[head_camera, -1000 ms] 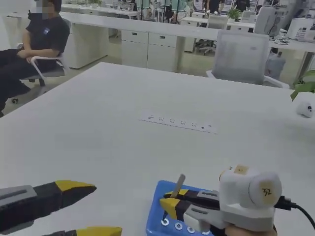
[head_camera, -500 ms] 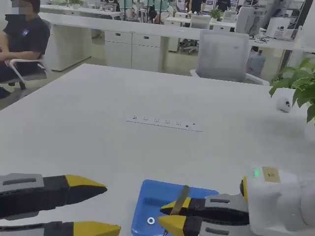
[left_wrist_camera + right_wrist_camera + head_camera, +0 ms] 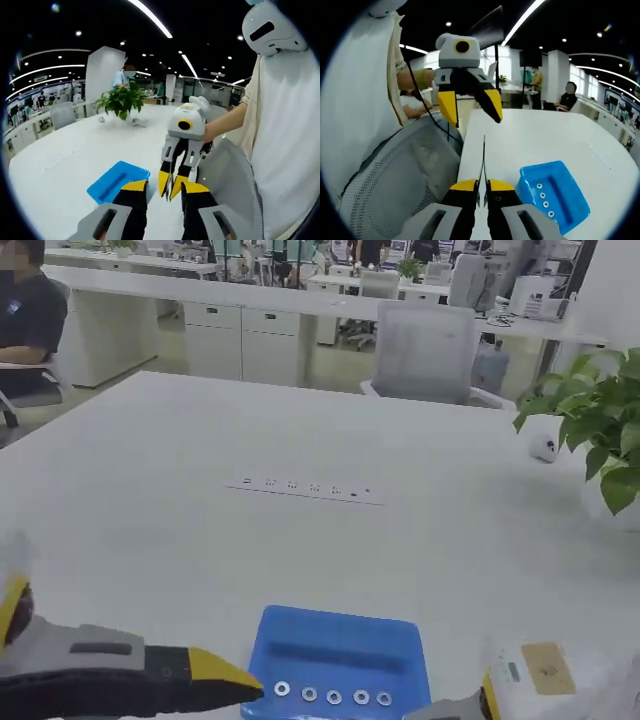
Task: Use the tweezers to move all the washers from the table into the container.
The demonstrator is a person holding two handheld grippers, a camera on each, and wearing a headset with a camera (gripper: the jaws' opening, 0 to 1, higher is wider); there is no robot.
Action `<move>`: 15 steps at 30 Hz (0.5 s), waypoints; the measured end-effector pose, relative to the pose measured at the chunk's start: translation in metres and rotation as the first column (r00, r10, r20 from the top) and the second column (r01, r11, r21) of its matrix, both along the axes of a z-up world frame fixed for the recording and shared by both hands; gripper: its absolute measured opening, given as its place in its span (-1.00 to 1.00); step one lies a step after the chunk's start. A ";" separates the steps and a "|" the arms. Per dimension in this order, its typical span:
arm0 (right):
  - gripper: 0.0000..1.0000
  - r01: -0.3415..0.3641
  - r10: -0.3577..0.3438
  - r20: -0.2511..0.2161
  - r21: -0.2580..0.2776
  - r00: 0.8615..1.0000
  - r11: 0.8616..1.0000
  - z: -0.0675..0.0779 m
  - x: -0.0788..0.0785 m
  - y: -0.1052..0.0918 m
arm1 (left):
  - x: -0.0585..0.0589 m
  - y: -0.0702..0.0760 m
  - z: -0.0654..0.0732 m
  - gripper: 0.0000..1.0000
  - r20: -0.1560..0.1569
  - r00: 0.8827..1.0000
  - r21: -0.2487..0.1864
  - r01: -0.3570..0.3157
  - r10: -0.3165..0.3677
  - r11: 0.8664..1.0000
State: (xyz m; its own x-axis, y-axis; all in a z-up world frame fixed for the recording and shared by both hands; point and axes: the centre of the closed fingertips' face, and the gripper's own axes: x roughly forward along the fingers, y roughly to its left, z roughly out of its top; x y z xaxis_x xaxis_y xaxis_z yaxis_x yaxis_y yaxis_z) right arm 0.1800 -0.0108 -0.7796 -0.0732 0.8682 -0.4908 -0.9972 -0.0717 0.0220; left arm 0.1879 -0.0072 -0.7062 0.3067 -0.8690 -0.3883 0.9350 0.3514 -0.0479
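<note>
The container is coloured a plain bright blue, and a row of silvery washers is set off against it. The table is finished in an unpatterned off-white. The left gripper and the right gripper are each made up of black jaws tipped in yellow, grey shanks and a white body. The tweezers are shown in bare steel grey. The plant is coloured leaf green, the chair is covered in pale grey mesh, and a seated person's shirt is coloured dark.
</note>
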 end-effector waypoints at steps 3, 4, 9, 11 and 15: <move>-0.92 -0.004 0.004 0.003 -0.026 1.000 1.000 -0.006 -0.007 -0.003 | -0.006 -0.009 -0.005 -0.70 -0.028 0.999 0.007 0.038 -0.038 0.999; -0.92 -0.005 0.005 0.000 -0.035 1.000 0.999 -0.007 -0.009 -0.005 | -0.008 -0.012 -0.006 -0.70 -0.030 0.998 0.007 0.048 -0.048 0.999; -0.92 -0.012 0.012 0.003 -0.057 1.000 0.998 -0.011 -0.017 -0.008 | -0.015 -0.025 -0.011 -0.76 -0.045 0.994 0.030 0.099 -0.097 0.995; -0.92 -0.014 0.014 0.007 -0.066 1.000 0.998 -0.012 -0.019 -0.009 | -0.018 -0.029 -0.013 -0.80 -0.069 0.992 0.024 0.111 -0.109 0.993; -0.92 -0.028 0.031 0.030 -0.092 0.999 0.995 -0.014 -0.022 -0.010 | -0.021 -0.033 -0.019 -0.85 -0.069 0.989 0.056 0.133 -0.129 0.990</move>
State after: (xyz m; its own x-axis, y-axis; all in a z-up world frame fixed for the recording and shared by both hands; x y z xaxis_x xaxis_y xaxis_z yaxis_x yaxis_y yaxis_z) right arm 0.1576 -0.0211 -0.7939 -0.0810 0.8172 -0.5706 -0.9950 -0.0999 -0.0018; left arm 0.1669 -0.0407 -0.7250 0.1640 -0.8743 -0.4568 0.9687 0.2301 -0.0927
